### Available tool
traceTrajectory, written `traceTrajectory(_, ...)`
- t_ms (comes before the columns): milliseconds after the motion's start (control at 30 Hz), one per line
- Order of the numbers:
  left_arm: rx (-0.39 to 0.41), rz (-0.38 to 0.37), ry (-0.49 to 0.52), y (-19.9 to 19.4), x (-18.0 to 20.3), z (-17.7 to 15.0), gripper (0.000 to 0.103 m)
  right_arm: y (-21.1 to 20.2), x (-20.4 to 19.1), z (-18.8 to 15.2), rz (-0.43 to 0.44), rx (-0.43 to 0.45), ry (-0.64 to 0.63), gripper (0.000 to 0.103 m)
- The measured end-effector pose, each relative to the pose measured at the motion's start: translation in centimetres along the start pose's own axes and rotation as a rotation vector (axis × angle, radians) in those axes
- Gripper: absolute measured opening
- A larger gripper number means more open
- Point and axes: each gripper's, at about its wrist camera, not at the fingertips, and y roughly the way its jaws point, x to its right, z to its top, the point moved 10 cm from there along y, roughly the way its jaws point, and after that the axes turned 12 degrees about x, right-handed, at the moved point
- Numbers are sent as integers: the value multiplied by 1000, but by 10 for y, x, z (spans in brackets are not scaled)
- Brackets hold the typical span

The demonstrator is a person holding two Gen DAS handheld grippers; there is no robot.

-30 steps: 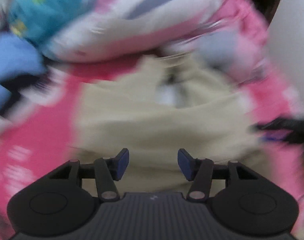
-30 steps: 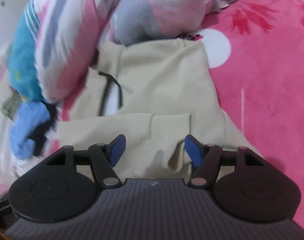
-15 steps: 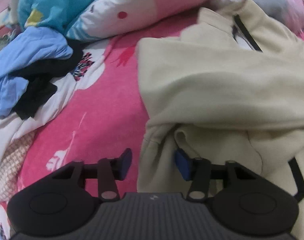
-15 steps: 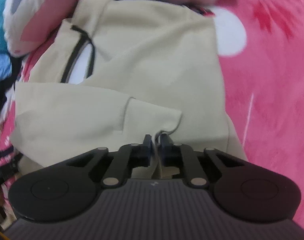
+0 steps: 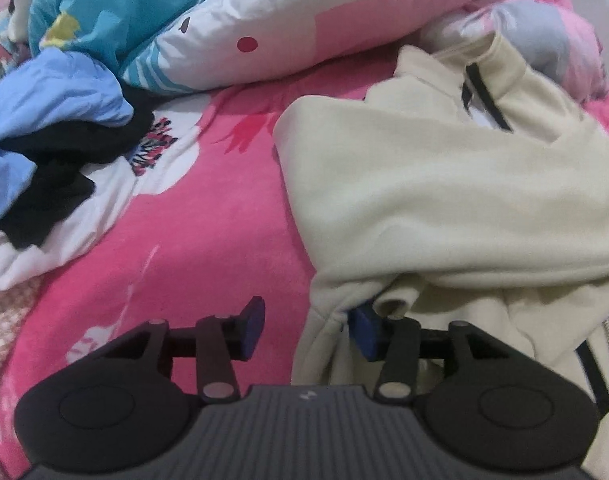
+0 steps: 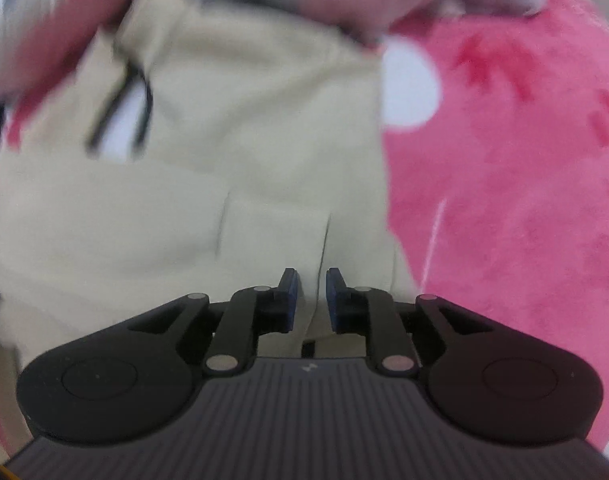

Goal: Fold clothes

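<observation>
A cream sweatshirt [image 5: 444,184] with a black collar zip lies partly folded on the pink blanket [image 5: 208,224]. My left gripper [image 5: 307,330] hangs low over its near left edge, jaws opening. That edge runs between them; the right finger [image 5: 364,332] is tucked under a fold, and neither pad presses the cloth. In the blurred right wrist view the sweatshirt [image 6: 224,160] fills the middle. My right gripper [image 6: 311,300] sits over its near edge with a narrow gap that is opening. A crease of cream cloth lies in that gap.
A heap of blue and black clothes [image 5: 48,132] lies at the left. A pink and white duvet [image 5: 324,20] and a teal cloth [image 5: 116,4] are bunched along the far side. To the sweatshirt's right is bare pink blanket [image 6: 504,200].
The left gripper came down to the sweatshirt's left edge, and its jaws narrowed, then widened. The right gripper shut on the sleeve cuff half a second ago; its pads now stand slightly apart.
</observation>
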Motion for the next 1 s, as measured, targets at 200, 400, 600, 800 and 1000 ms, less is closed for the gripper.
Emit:
traceTrajectory(200,20,-128,-84,1,-14,2,56,-30,-112,41,294,121,-132,49)
traceTrajectory(400,52,-285,-115,3,-22,3,50,34,-291,49,647,17,-447,52)
traceTrajectory(600,82,-361,-104,9,-14,-4,17,108,-367,39,626,-121,-619,45)
traceTrajectory(800,166,-233,-265,-22,-21,-3,10,95,-372,49,664,-33,-528,4)
traceTrajectory(1000,140,-140,-420,-26,-25,-17,10,101,-359,43,747,93,-390,4)
